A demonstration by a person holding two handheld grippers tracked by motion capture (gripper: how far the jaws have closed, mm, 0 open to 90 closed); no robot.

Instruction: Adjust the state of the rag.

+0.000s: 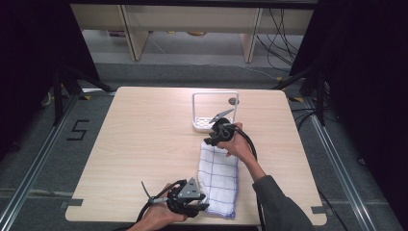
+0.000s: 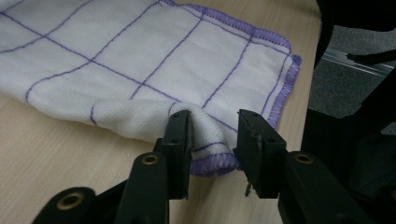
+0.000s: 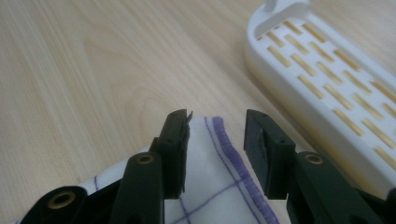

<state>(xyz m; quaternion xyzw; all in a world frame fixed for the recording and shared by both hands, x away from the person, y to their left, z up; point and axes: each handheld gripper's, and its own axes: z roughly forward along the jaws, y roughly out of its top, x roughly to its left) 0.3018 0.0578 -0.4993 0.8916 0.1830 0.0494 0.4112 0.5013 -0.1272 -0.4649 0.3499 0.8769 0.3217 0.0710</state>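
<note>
Now the left gripper point(image 1: 197, 204) stands part open at the near corner of a white cloth point(image 1: 219, 180) with purple lines, a puckered fold loose between its jaws. The right gripper point(image 1: 215, 137), also part open, straddles the cloth's far edge without pinching. The cloth's long axis runs between them on a pale wooden table point(image 1: 144, 144); beyond the cloth's far end stands a white rack point(image 1: 202, 124), then dim room.
</note>
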